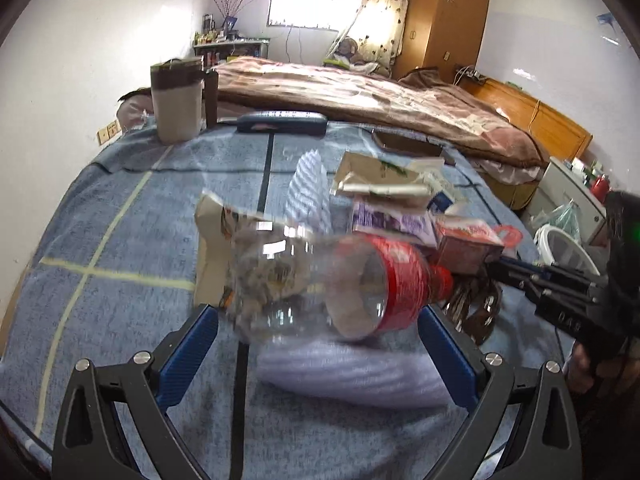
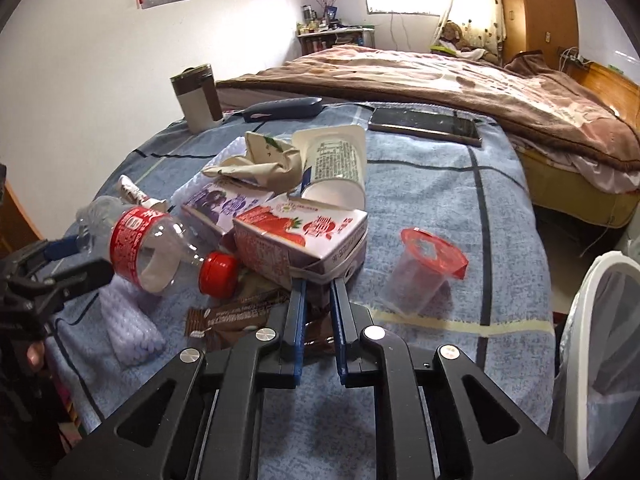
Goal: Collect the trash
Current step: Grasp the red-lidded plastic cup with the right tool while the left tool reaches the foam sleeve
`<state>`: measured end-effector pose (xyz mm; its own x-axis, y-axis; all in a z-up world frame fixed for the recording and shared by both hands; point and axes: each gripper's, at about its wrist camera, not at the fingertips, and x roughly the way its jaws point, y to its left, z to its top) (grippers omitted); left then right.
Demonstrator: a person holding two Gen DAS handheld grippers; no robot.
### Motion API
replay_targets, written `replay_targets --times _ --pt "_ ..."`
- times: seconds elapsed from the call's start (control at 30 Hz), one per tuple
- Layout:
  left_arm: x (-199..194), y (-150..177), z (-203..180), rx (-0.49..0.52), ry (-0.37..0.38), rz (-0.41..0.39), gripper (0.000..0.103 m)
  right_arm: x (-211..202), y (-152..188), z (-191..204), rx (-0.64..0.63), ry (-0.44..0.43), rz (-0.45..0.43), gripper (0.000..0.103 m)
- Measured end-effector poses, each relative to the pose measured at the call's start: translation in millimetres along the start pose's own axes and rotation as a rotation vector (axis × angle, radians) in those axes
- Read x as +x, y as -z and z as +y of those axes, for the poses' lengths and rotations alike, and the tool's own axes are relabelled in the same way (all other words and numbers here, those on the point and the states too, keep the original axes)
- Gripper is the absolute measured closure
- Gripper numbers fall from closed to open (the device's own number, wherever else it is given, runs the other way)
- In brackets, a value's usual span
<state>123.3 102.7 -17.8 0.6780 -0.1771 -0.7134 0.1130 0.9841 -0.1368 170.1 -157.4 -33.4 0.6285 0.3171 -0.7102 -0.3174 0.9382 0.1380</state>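
The left tongs clamp a clear plastic bottle crosswise mid-desk. The right tongs, angled downward, pinch the near corner of the strawberry milk carton beside it.

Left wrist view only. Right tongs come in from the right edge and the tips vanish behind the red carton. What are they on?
Observer: The right tongs are shut on the near bottom edge of the strawberry carton.
Operator: Anything loose to the right of that carton? I only see a bit of red.
Observer: A clear cup with a red lid lies on its side there, apart from the carton.
Operator: And behind the carton?
Observer: A white tub with printed text lies on its side directly behind it.
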Motion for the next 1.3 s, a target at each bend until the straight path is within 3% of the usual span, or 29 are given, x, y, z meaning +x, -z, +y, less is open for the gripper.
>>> replay_targets --times 0.1,0.2,0.37,0.6,0.8,0.9,1.0,1.07,1.3 --pt "6.2 8.9 -2.5 -0.018 0.002 0.051 0.002 -1.6 -1.3 1.0 -0.015 -0.007 -0.013 0.088" --pt "8.4 17.0 -5.1 -0.038 0.004 0.069 0.002 -5.2 -2.7 -5.6 -0.001 0.053 -0.024 0.081" --pt "7.2 25.2 -9.0 -0.082 0.003 0.085 0.002 -20.4 -2.5 -29.5 0.026 0.09 -0.067 0.052" --pt "2.8 31.9 -1.3 -0.149 -0.008 0.103 0.002 -1.3 -13.8 -50.7 0.061 0.172 -0.011 0.052" --pt "2.2 32.8 0.9 -0.193 0.004 0.107 0.003 16.3 -15.7 -46.9 0.118 0.095 0.017 0.052" --pt "1.7 31.1 2.6 -0.224 0.016 0.111 0.007 23.8 -13.0 -48.2 0.151 0.098 0.049 0.052" --pt "2.6 28.7 4.0 -0.249 0.013 0.102 0.017 27.3 -10.3 -50.0 0.173 0.092 0.065 0.06" --pt "4.0 27.8 2.6 -0.249 0.014 0.098 0.024 25.5 -9.0 -48.9 0.168 0.092 0.059 0.071" --pt "8.6 24.0 -3.3 -0.269 0.045 0.09 0.039 22.4 -7.7 -49.1 0.168 0.105 0.05 0.073"
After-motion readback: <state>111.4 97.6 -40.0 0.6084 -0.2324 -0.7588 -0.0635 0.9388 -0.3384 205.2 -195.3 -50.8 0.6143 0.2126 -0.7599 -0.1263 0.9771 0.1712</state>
